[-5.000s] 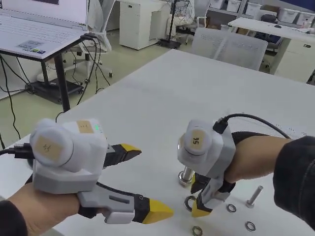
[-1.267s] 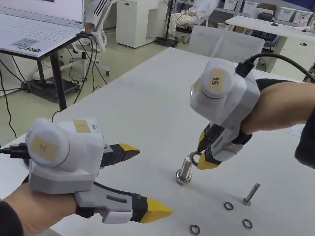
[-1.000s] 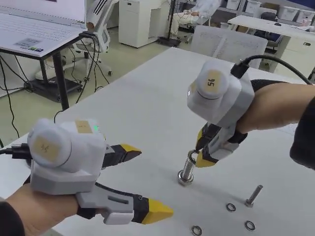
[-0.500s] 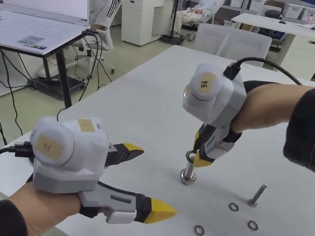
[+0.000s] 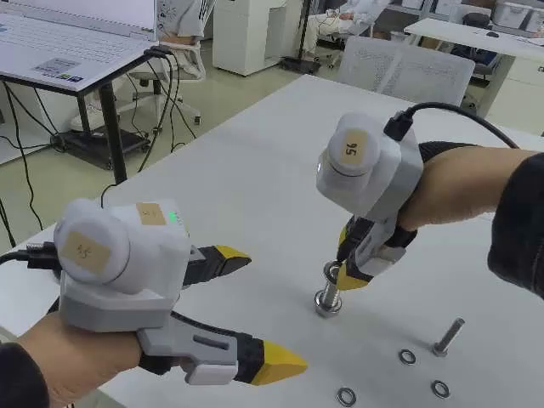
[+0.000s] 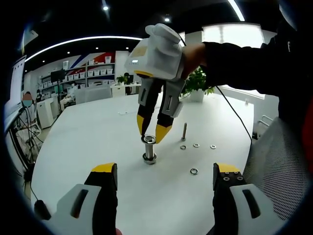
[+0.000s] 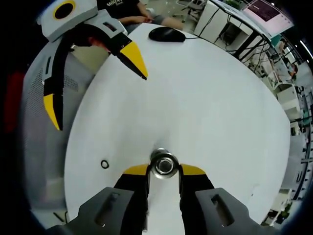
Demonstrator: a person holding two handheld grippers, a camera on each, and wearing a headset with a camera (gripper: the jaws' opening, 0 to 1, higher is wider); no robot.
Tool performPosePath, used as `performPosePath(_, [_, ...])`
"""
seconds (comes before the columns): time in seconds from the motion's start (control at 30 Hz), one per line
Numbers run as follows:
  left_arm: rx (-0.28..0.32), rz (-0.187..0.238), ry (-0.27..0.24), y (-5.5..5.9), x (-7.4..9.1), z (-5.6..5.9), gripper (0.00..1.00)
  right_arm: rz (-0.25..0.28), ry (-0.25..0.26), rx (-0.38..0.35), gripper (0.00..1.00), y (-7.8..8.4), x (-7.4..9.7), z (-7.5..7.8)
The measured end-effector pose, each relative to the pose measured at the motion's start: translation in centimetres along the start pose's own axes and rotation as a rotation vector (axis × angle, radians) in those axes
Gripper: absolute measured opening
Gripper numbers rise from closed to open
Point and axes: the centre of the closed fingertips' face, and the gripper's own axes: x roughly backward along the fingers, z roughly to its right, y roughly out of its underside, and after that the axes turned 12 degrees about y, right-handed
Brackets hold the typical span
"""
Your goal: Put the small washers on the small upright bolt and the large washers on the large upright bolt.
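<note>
Right claw: jaws drawn in to a narrow gap, and its yellow tips touch either side of a large washer, gripping it. The washer sits at the very top of the large upright bolt. In the head view this claw points downward at the bolt's upper end. The left gripper view confirms the same: the right claw is directly above the bolt, with the washer at the bolt tip.

The large bolt stands on the white table, wider at its base.

Small upright bolt: stands apart, on the far side of the large bolt from the left claw, slightly tilted. No washer is seen on its shaft.

Loose washers: three lie flat on the table in the head view, near the small bolt's base.

Left claw: jaws spread wide, holding nothing, well apart from both bolts and aimed toward them. In its own view the table surface lies between the tips.

A laptop rests on a separate desk beyond the table edge.
</note>
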Motion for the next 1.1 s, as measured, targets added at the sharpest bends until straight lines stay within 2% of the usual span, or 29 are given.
performPosePath(0.53, [0.002, 0.001, -0.001, 0.0, 0.1, 0.0, 0.8, -0.018, -0.021, 0.014, 0.24, 0.1, -1.5, -0.3])
performPosePath(1.1, [0.005, 0.002, 0.0, 0.2, 0.3, 0.1, 0.8, -0.037, -0.046, 0.018, 0.24, 0.5, -3.7, -1.3])
